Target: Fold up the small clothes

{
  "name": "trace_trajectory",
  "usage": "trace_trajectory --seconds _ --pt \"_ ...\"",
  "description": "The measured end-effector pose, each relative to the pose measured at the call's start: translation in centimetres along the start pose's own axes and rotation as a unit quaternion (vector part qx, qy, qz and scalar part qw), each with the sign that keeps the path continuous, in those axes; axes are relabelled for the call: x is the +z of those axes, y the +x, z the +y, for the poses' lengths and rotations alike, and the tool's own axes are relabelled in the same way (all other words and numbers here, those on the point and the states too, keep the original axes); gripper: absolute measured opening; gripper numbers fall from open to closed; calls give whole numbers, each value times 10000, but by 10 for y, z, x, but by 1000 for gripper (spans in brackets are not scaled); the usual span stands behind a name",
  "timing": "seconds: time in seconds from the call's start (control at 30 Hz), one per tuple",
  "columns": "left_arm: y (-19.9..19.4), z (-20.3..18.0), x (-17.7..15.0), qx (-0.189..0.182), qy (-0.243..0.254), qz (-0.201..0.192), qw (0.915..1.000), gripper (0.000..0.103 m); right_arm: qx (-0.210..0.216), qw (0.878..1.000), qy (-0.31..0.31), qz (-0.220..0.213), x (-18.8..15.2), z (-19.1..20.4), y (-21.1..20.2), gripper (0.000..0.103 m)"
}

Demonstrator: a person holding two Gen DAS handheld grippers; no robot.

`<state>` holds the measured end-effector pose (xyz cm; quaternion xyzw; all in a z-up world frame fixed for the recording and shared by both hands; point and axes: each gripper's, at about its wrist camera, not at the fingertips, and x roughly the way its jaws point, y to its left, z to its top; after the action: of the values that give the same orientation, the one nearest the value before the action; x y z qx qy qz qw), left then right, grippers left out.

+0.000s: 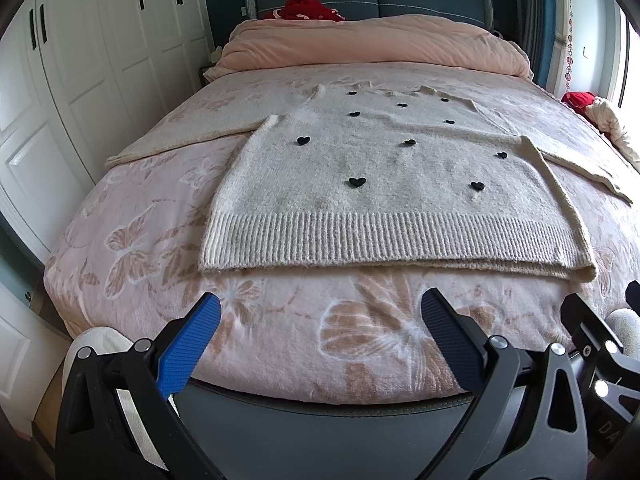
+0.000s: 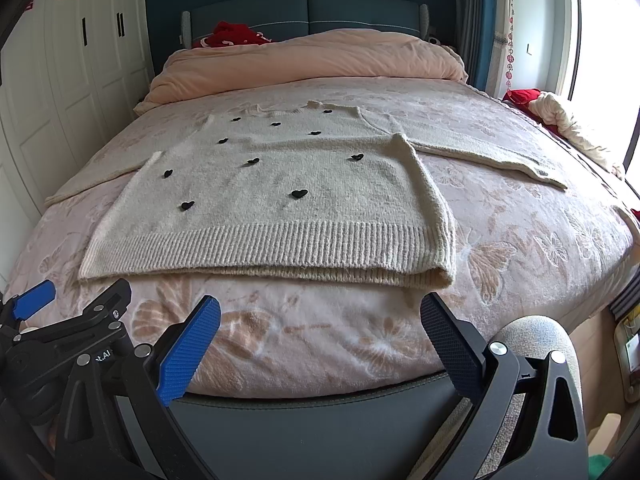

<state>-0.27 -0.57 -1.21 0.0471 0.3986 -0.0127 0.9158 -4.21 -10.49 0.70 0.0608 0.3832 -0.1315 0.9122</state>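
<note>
I see the cream sweater [image 1: 380, 184] spread flat on the bed [image 1: 132, 240], pink duvet [image 1: 372, 44] beyond. My left gripper [image 1: 320, 332] and right gripper [image 2: 320, 332] both gape, empty. Only the right view shows the left gripper's side.

Cream sweater [image 1: 384, 184] with black hearts [image 1: 357, 182]; pink butterfly-patterned blanket [image 1: 280, 340]; blue claw pads [image 1: 188, 350].

Sweater [image 1: 384, 184]: cream, black hearts, flat on bed [image 1: 132, 248], sleeves spread. Left gripper [image 1: 320, 312]: jaws apart, empty, near hem. Quilt [image 1: 372, 46] beyond.
</note>
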Motion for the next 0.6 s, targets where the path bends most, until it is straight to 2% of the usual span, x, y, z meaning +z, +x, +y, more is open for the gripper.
trace_trajectory --seconds 0.47,0.6 --pt "-1 0 0 -12 13 6 10000 98 3 10000 6 18 -1 1 1 98" --pt "3 6 -2 -115 -110 132 9998 98 48 9999 38 118 -8 -2 8 98"
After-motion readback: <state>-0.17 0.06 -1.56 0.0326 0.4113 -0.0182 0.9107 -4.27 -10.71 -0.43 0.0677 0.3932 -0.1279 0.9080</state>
